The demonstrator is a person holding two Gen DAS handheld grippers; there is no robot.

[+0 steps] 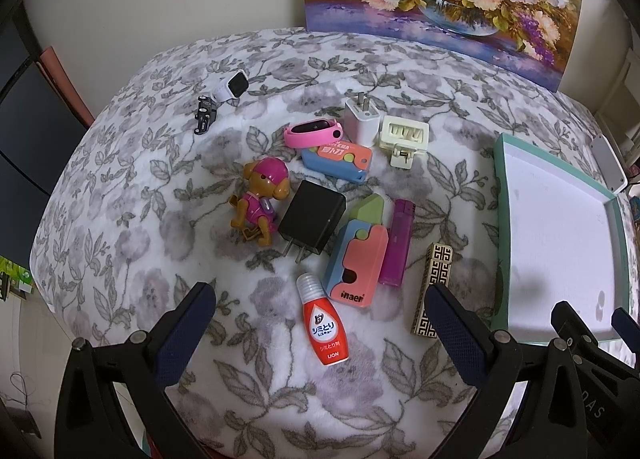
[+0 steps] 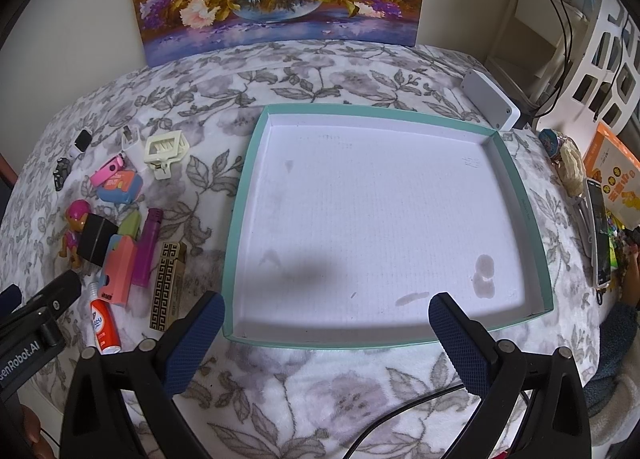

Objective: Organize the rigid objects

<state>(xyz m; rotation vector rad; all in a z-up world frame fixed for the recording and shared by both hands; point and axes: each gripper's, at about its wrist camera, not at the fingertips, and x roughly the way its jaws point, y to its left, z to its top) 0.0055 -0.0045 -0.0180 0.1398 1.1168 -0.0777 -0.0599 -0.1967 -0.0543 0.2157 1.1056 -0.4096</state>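
Left hand-held gripper [image 1: 320, 323]: spread wide, empty, above the red stain-remover bottle [image 1: 325, 329].
Right hand-held gripper [image 2: 326, 325]: spread wide, empty, over the near rim of the teal tray [image 2: 520, 179].
Objects: dog toy [image 1: 260, 203], black charger [image 1: 312, 219] and purple lighter [image 1: 396, 243] clustered on the floral blanket [image 1: 120, 219], left of the tray.
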